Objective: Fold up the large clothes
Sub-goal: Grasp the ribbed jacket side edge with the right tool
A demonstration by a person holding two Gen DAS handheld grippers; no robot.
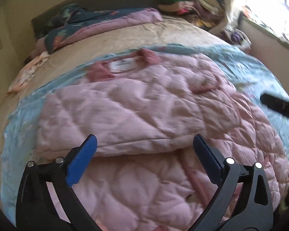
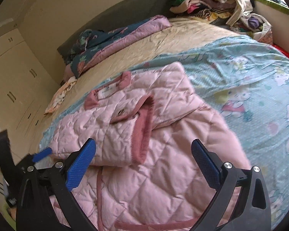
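Note:
A pink quilted jacket lies front up on a light blue cartoon sheet on the bed, collar toward the far side. One sleeve is folded across its chest, darker pink cuff showing. My left gripper is open and empty, hovering above the folded sleeve's lower edge. My right gripper is open and empty above the jacket, just near the cuff. The left gripper also shows at the left edge of the right wrist view.
A folded pink and dark floral quilt lies at the head of the bed. A pile of mixed clothes sits at the far right corner. A small patterned cloth lies near the left edge. Cream wardrobes stand at left.

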